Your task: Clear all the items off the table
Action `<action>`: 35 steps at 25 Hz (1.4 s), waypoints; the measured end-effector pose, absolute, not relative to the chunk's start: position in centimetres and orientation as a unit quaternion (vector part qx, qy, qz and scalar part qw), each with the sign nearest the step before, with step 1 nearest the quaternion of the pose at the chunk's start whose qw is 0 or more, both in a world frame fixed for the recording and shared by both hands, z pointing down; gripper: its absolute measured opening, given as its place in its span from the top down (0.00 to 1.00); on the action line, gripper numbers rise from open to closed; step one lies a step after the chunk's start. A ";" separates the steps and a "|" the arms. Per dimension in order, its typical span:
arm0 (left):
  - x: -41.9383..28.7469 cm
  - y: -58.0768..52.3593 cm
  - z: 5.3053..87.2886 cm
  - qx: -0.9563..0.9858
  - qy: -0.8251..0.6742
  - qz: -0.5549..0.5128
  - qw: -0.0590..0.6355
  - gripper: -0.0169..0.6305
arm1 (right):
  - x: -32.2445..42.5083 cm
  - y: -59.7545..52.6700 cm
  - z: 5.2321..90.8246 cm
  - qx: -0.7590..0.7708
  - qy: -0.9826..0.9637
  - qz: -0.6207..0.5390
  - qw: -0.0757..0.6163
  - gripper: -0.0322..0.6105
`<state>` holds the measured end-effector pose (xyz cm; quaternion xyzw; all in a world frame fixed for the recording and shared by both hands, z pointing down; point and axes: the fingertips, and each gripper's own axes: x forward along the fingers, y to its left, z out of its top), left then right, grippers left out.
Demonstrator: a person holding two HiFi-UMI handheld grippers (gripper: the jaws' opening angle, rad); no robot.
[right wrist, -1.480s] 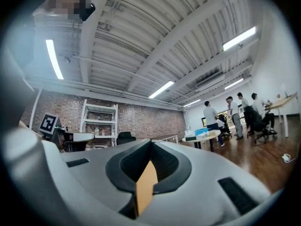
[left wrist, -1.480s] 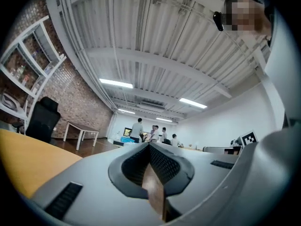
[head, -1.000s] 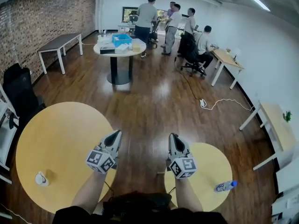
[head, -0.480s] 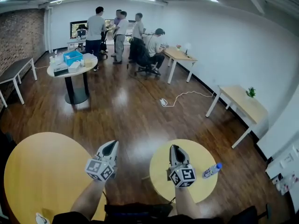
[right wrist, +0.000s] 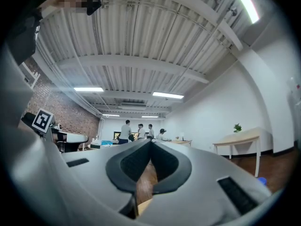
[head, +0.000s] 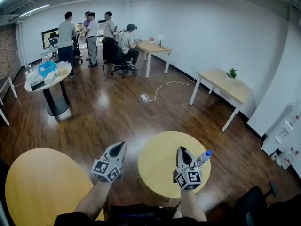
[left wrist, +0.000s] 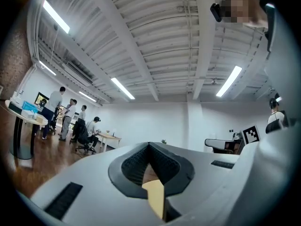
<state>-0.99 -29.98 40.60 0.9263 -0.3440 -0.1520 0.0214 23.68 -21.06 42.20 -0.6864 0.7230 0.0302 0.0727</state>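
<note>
**Left gripper** (head: 118, 148) and **right gripper** (head: 181, 151): each is formed as a pale grey, smooth shell. A left cube (head: 106, 170) and a right cube (head: 188, 178), faced with black-and-white square markers on white panels, are mounted on them. Ahead of each cube the shell is tapered to a darker, pointed tip. In the gripper views, dark grey, finely ribbed pads (left wrist: 135, 164) are seen lining a V-shaped notch ahead of the cube. Dark rectangular slots (left wrist: 64, 199) are set into the shell beside that notch. Behind each cube the forearms are left unsleeved, and dark clothing (head: 136, 214) is worn on the torso.
</note>
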 end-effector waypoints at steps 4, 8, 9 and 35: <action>5.1 -29.1 40.0 0.935 -0.316 -0.161 0.022 0.97 | 29.3 -18.8 42.0 -0.710 0.699 0.038 0.082 0.94; 11.6 -27.6 40.1 0.945 -0.281 -0.164 0.020 0.97 | 35.6 -16.4 42.2 -0.736 0.671 0.039 0.085 0.94; 13.1 -27.5 40.2 0.947 -0.274 -0.164 0.021 0.97 | 37.1 -15.9 42.5 -0.740 0.666 0.038 0.084 0.94; 30.7 -26.3 43.7 0.974 -0.194 -0.106 0.045 0.97 | 49.3 -12.3 47.6 -0.766 0.642 -0.016 0.031 0.43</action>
